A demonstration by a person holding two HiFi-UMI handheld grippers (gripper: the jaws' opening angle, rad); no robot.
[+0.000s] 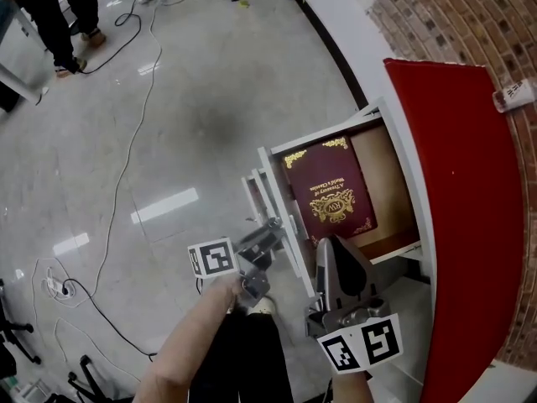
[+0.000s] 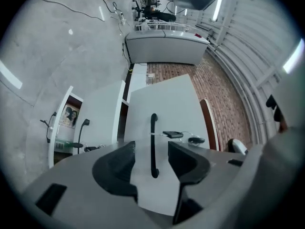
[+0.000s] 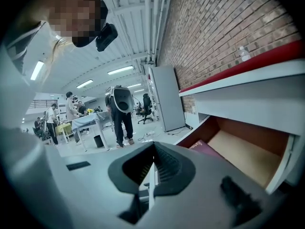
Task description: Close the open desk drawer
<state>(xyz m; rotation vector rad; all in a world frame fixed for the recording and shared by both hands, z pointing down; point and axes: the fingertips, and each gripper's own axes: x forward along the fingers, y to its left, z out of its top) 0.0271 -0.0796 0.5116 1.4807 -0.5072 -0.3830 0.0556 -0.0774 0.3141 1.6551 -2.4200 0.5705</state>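
Jaws on the left gripper (image 2: 151, 151) stand wide apart. The black handle (image 2: 153, 128) sits between them, but they do not press on it. It holds nothing.

Just to its right is the drawer (image 1: 270, 187). It is pulled out from under the red desk (image 1: 461, 225). A dark red book (image 1: 329, 191) lies flat inside.

The right gripper (image 1: 332, 246) is over the near end of the drawer. Its jaws are closed together, and I see nothing held in them.

I think the drawer is hard and stiff, so it will not bend. It should slide straight in. The book makes it a bit heavy, so it may need a firm push. The white front is flat and good to push on. The handle is thin and smooth, so jaws could slip on it. Pushing near the middle should keep the drawer from going in crooked.

Some things are hard to see. The head view does not show the handle. The rails are hidden, and the back of the drawer is under the desk top. A few small dark things hang by the handle; they may be keys. A thin white line shows between the right jaws, and I cannot tell what it is.
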